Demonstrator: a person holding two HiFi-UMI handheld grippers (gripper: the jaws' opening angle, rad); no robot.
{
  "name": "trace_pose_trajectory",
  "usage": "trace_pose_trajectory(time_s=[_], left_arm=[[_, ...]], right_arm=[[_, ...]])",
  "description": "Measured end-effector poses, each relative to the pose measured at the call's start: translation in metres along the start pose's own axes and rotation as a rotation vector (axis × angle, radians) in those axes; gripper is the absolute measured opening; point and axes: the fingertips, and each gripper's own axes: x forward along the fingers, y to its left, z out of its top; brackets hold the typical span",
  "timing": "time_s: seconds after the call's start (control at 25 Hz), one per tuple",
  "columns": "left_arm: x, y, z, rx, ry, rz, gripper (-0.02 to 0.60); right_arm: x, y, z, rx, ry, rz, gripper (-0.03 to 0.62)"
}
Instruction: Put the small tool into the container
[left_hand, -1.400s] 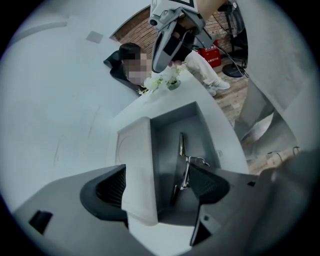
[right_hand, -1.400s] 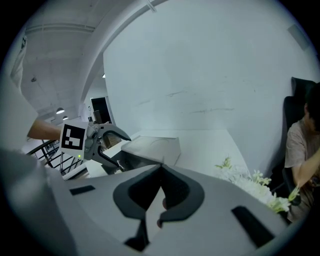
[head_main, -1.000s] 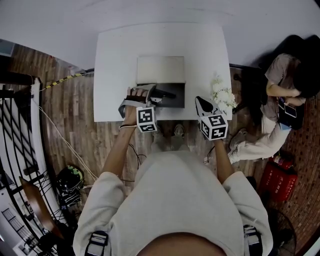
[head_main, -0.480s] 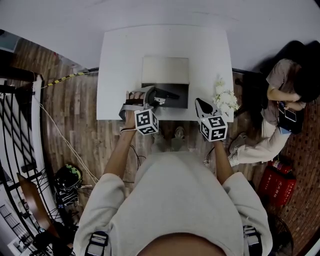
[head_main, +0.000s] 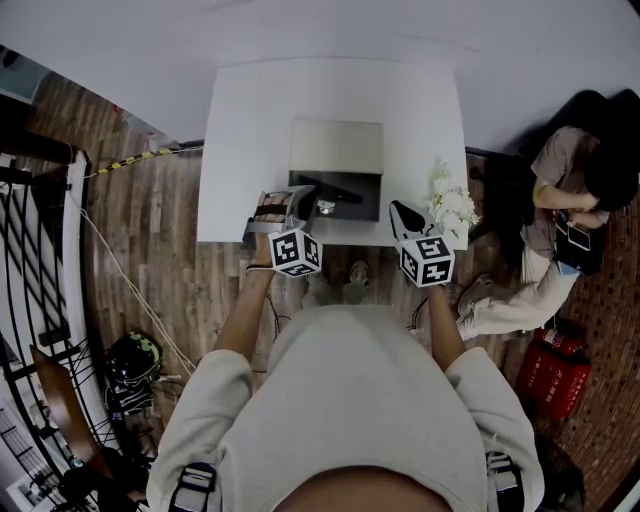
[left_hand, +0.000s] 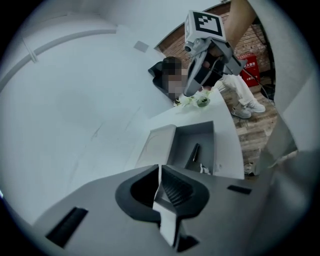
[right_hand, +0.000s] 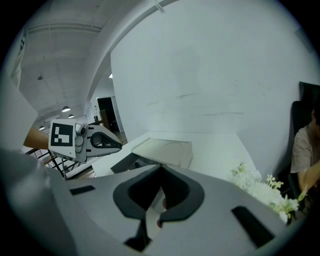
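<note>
Since a second ago the left gripper (left_hand: 159, 172) has brought its fingers from wide apart to together, with nothing between them; it hangs just short of the container (left_hand: 200, 131) on the surface (head_main: 240, 130); the tool (left_hand: 194, 152) lies loose inside; the right gripper (right_hand: 161, 167) hovers nearby, fingers together, empty; the drop looks made, so I judge only withdrawal remains.

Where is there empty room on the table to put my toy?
Bare table lies left of the open box, out to the left edge, and behind its lid to the far edge. Crowded front right: flowers beside the box.
</note>
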Motion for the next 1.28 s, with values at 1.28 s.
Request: trace_pose_trajectory(time_s=[1.28], left_arm=[[-0.034, 0.088, 0.042, -0.702, -0.304, 0.054, 0.008]], right_arm=[[-0.005, 0.009, 0.074, -0.040, -0.198, -0.071, -0.002]])
